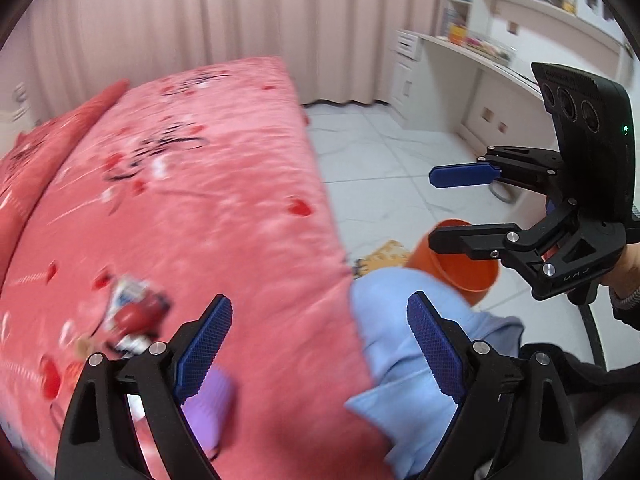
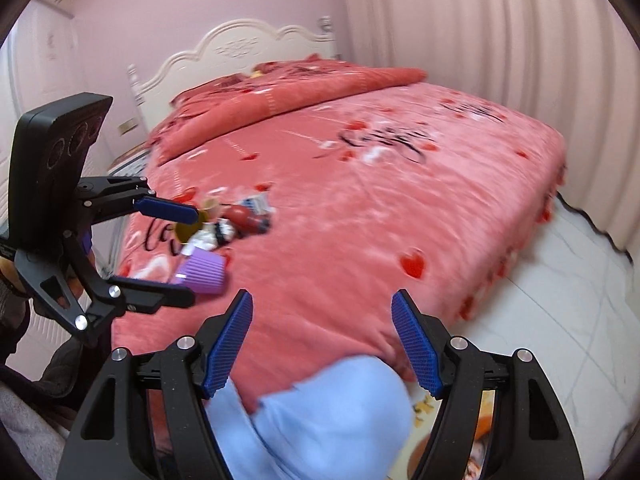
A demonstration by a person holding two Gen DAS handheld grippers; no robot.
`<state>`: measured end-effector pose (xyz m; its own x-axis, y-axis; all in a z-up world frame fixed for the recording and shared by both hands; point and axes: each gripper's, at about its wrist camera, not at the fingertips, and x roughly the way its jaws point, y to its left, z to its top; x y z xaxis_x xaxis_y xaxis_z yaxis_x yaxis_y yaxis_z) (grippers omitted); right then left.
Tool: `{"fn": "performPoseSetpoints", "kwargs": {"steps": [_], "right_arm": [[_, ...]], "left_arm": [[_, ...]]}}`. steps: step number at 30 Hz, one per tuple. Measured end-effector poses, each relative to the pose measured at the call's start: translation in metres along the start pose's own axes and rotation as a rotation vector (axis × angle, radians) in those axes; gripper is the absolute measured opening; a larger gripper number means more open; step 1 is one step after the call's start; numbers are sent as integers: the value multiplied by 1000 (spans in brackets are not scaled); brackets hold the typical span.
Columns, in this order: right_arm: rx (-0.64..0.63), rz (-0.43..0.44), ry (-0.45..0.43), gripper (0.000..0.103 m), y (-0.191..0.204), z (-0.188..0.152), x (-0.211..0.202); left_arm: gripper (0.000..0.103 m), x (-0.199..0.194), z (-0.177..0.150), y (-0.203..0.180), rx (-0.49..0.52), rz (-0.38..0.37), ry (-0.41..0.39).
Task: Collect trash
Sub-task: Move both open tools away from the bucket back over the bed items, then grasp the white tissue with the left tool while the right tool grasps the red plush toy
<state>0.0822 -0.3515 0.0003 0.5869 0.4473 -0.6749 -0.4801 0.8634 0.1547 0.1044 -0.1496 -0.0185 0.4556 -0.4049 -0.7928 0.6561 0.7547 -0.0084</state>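
Note:
A small heap of trash lies on the pink bedspread: a red and white wrapper (image 1: 134,314) (image 2: 244,214), a yellow cup (image 2: 188,228) and a purple ribbed cup (image 2: 202,272) (image 1: 210,404). My left gripper (image 1: 320,344) is open and empty over the bed's near edge, right of the heap; in the right wrist view (image 2: 192,256) it hovers just in front of the heap. My right gripper (image 2: 322,344) is open and empty above the bed's edge; in the left wrist view (image 1: 432,208) it hangs over an orange bin (image 1: 456,260) on the floor.
The bed (image 2: 400,208) fills the middle, with a white headboard (image 2: 240,48) and curtains (image 1: 200,20) behind. White tiled floor (image 1: 380,152) lies to the right, with a desk and shelves (image 1: 480,56). The person's light-blue-clad leg (image 2: 320,420) is at the bed's edge.

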Motion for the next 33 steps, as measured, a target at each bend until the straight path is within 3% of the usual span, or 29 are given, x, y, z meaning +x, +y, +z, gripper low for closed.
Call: {"fn": "performPoseSetpoints", "kwargs": {"steps": [7,20,26,33], "right_arm": [[-101,88,24,72,48,32,39],[-232,195,70,72,108,72,102],[-261,220,100,72,121,84,132],[-270,235,146,72,117,92,172]], "left_arm": [[88,-30,-38,53,-128,107,16],[88,-59,-85,131,-298,202,23],[88,-48,-95,155,-330,192,54],[88,-13,-89,159,-305,66,72]]}}
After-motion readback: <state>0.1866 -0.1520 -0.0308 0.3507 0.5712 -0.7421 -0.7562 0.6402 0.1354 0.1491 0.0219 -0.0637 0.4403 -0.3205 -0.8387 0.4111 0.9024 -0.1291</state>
